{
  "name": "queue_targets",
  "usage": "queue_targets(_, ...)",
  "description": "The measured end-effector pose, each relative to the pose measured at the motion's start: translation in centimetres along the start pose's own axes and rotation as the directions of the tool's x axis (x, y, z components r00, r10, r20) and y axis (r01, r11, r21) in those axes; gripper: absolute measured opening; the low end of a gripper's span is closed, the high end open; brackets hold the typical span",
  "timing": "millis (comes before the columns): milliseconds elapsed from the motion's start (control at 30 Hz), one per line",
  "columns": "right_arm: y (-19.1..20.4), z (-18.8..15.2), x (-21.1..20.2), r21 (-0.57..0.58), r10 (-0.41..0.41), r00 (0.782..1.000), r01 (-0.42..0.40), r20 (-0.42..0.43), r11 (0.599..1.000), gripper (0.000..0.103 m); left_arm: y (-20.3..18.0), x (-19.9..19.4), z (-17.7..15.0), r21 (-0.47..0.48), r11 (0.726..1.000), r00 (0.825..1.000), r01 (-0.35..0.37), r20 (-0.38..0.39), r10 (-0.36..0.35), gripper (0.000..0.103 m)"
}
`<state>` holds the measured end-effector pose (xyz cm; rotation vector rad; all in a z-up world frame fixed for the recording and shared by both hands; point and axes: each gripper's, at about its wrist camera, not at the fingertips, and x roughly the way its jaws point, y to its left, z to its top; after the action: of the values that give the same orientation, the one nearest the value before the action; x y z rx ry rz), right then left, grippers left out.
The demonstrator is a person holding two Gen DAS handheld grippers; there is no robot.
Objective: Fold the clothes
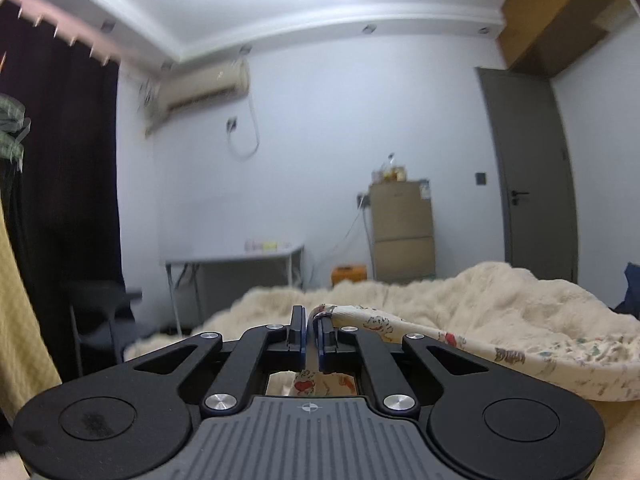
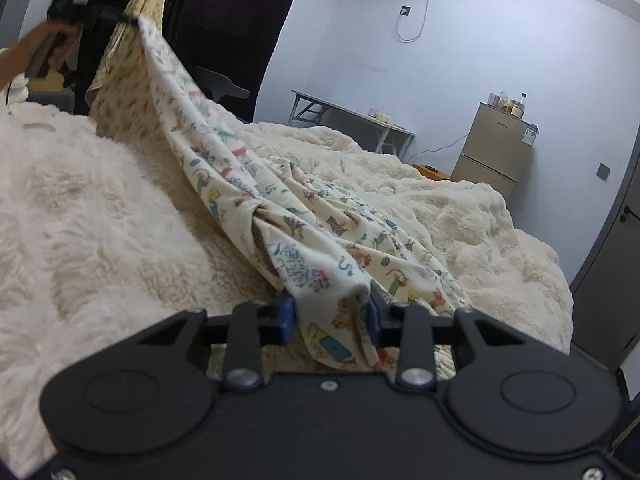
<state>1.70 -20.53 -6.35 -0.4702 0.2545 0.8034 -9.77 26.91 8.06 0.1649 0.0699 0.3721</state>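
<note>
The garment (image 2: 240, 168) is a cream cloth printed with small coloured cartoon figures. It stretches in a long band over the fluffy bed. My left gripper (image 1: 310, 320) is shut on one end of it, and the garment (image 1: 500, 352) trails off to the right. The right wrist view shows that left gripper (image 2: 128, 20) at the upper left in a person's hand, holding that end high. My right gripper (image 2: 330, 314) sits low over the bed, its blue pads (image 2: 286, 318) closed on the bunched other end, which hangs through below them.
A shaggy cream blanket (image 2: 100, 220) covers the bed. Beyond it stand a grey folding table (image 2: 352, 114), a small fridge (image 2: 496, 152) and a grey door (image 1: 528, 168). Dark curtains (image 1: 68, 160) and a chair (image 1: 100, 312) are at the left, with a yellow cloth (image 1: 20, 300) hanging nearby.
</note>
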Motion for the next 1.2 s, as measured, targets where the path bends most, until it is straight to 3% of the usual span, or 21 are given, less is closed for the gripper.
queue_targets(100, -0.2, -0.1, -0.2, 0.014, 0.008, 1.0, -0.008, 0.003, 1.0, 0.034, 0.0, -2.5, -3.1, 0.074, 0.997, 0.996, -0.002, -0.094, 0.009, 0.005)
queue_targets(167, -0.3, -0.2, -0.3, 0.018, 0.011, 1.0, -0.011, 0.0, 1.0, 0.034, 1.0, -2.5, -5.6, 0.053, 0.995, 0.971, 0.09, -0.225, -0.076, 0.005)
queue_targets(233, -0.3, -0.2, -0.4, 0.018, 0.012, 1.0, -0.012, -0.004, 1.0, 0.034, 2.2, -1.7, -7.6, 0.013, 0.985, 0.926, 0.174, -0.344, -0.159, 0.005)
queue_targets(300, -0.2, -0.2, -0.4, 0.018, 0.012, 1.0, -0.012, -0.008, 1.0, 0.034, 3.1, -1.3, -9.3, -0.032, 0.957, 0.854, 0.288, -0.444, -0.272, 0.005)
queue_targets(333, -0.2, -0.2, -0.4, 0.017, 0.012, 1.0, -0.012, -0.009, 1.0, 0.035, 3.3, -1.3, -9.6, -0.051, 0.946, 0.835, 0.319, -0.457, -0.307, 0.008)
queue_targets(400, -0.2, -0.2, -0.4, 0.016, 0.014, 1.0, -0.014, -0.017, 1.0, 0.036, 4.0, -1.9, -9.9, -0.107, 0.911, 0.802, 0.398, -0.441, -0.403, 0.025)
queue_targets(433, -0.2, -0.3, -0.5, 0.015, 0.016, 1.0, -0.016, -0.02, 1.0, 0.036, 4.3, -2.3, -9.9, -0.11, 0.903, 0.801, 0.416, -0.426, -0.421, 0.048)
queue_targets(467, -0.3, -0.3, -0.4, 0.015, 0.018, 1.0, -0.017, -0.021, 1.0, 0.037, 4.7, -2.9, -9.9, -0.098, 0.904, 0.814, 0.416, -0.404, -0.418, 0.063)
queue_targets(600, -0.5, -0.3, -0.3, 0.018, 0.021, 1.0, -0.021, -0.023, 1.0, 0.037, 7.9, -3.4, -9.6, -0.176, 0.902, 0.836, 0.393, -0.34, -0.431, 0.067)
queue_targets(667, -0.4, -0.2, -0.1, 0.018, 0.021, 0.999, -0.021, -0.025, 1.0, 0.039, 10.3, -1.7, -10.0, -0.344, 0.882, 0.854, 0.323, -0.294, -0.428, 0.077)
queue_targets(733, -0.3, -0.3, -0.1, 0.017, 0.022, 0.999, -0.021, -0.027, 1.0, 0.04, 11.8, -0.7, -10.8, -0.457, 0.861, 0.862, 0.222, -0.321, -0.393, 0.077)
queue_targets(767, -0.3, -0.3, 0.0, 0.015, 0.021, 0.999, -0.021, -0.029, 1.0, 0.04, 12.7, 0.5, -11.8, -0.514, 0.85, 0.856, 0.118, -0.381, -0.349, 0.077)
queue_targets(833, -0.2, -0.3, 0.0, 0.015, 0.021, 0.999, -0.02, -0.03, 1.0, 0.042, 13.8, 2.6, -14.1, -0.556, 0.83, 0.814, -0.047, -0.502, -0.291, 0.076)
queue_targets(900, -0.2, -0.3, 0.1, 0.016, 0.02, 0.999, -0.019, -0.031, 1.0, 0.043, 14.0, 4.1, -17.5, -0.588, 0.801, 0.768, -0.108, -0.561, -0.309, 0.076)
queue_targets(1000, -0.1, -0.4, 0.2, 0.016, 0.018, 0.999, -0.017, -0.033, 1.0, 0.044, 13.3, 5.7, -22.5, -0.687, 0.718, 0.72, -0.113, -0.555, -0.417, 0.076)
queue_targets(1033, -0.1, -0.3, 0.2, 0.015, 0.017, 0.999, -0.017, -0.034, 1.0, 0.044, 13.3, 5.8, -23.4, -0.703, 0.702, 0.713, -0.116, -0.551, -0.433, 0.074)
queue_targets(1067, 0.0, -0.3, 0.2, 0.013, 0.016, 0.999, -0.016, -0.034, 1.0, 0.044, 13.1, 6.0, -24.4, -0.709, 0.691, 0.717, -0.14, -0.554, -0.423, 0.057)
queue_targets(1100, 0.1, -0.3, 0.2, 0.01, 0.015, 0.999, -0.015, -0.035, 1.0, 0.044, 12.8, 6.1, -24.7, -0.704, 0.692, 0.735, -0.163, -0.554, -0.391, 0.045)
queue_targets(1133, 0.0, -0.3, 0.2, 0.01, 0.015, 0.999, -0.014, -0.035, 1.0, 0.044, 12.7, 6.2, -24.5, -0.704, 0.69, 0.748, -0.166, -0.546, -0.378, 0.017)
queue_targets(1167, 0.0, -0.4, 0.2, 0.011, 0.014, 0.999, -0.014, -0.035, 1.0, 0.044, 12.8, 6.1, -23.8, -0.715, 0.682, 0.771, -0.154, -0.519, -0.369, 0.006)
queue_targets(1200, 0.0, -0.4, 0.3, 0.011, 0.014, 0.999, -0.013, -0.035, 1.0, 0.044, 13.1, 5.4, -22.4, -0.709, 0.691, 0.815, -0.143, -0.48, -0.324, 0.006)
